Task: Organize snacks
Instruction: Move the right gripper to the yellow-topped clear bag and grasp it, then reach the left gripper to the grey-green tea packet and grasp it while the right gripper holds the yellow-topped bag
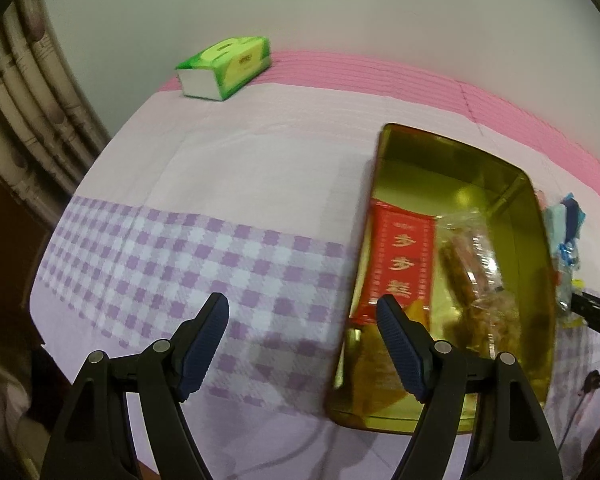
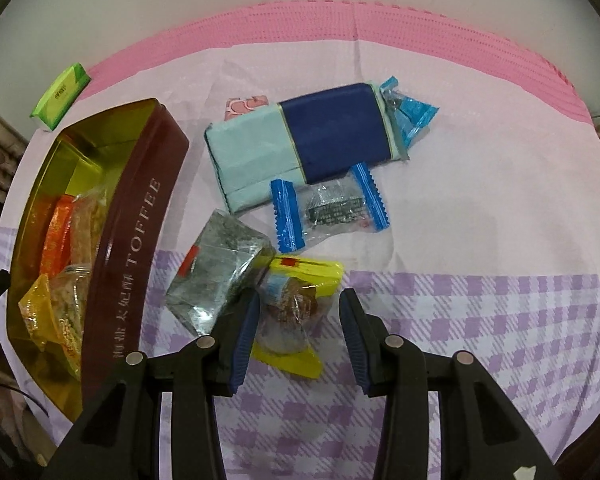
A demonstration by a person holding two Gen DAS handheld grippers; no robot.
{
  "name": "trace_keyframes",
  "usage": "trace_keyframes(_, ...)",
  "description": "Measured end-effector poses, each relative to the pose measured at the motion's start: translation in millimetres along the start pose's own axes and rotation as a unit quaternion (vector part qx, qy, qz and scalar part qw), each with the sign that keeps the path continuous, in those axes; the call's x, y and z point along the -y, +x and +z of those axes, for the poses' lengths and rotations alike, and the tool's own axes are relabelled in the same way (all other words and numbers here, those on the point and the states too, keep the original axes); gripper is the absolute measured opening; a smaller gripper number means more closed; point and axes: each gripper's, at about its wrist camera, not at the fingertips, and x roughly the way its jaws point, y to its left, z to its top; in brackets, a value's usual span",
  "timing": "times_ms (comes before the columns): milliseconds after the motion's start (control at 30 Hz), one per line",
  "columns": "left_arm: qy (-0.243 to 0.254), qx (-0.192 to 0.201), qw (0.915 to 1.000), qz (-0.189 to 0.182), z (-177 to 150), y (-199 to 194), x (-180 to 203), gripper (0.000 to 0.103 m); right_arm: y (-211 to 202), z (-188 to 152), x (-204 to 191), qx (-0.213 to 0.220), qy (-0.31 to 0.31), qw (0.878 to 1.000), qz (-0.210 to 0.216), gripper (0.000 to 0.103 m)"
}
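Note:
A gold-lined toffee tin [image 1: 528,216] [image 2: 140,216] holds a red packet [image 1: 400,256] and clear-wrapped snacks [image 1: 476,264]. My left gripper [image 1: 302,312] is open and empty, its right finger over the tin's near left corner. My right gripper [image 2: 298,308] is open around a yellow-wrapped snack [image 2: 296,300] lying on the cloth, not closed on it. A silver foil pack [image 2: 216,276] lies just left of it. Beyond are a blue-ended clear packet [image 2: 332,204], a blue and mint box [image 2: 300,144] and another small blue packet [image 2: 408,112].
A green tissue pack [image 1: 228,66] [image 2: 60,96] lies at the table's far left. The table has a lilac checked cloth [image 1: 204,248] with a pink strip at the back. A small pink patterned packet [image 2: 244,106] sits behind the box. A curtain [image 1: 16,96] hangs at left.

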Motion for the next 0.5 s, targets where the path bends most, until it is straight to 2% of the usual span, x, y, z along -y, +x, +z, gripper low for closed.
trace_keyframes(267,0.033,-0.003,0.9991,-0.027,2,-10,36,0.076,2,0,4,0.01,-0.018,1.0,0.012,0.03)
trace_keyframes(500,0.087,-0.016,0.9929,-0.08,5,-18,94,0.076,-4,-8,35,0.02,-0.004,1.0,0.006,0.028)
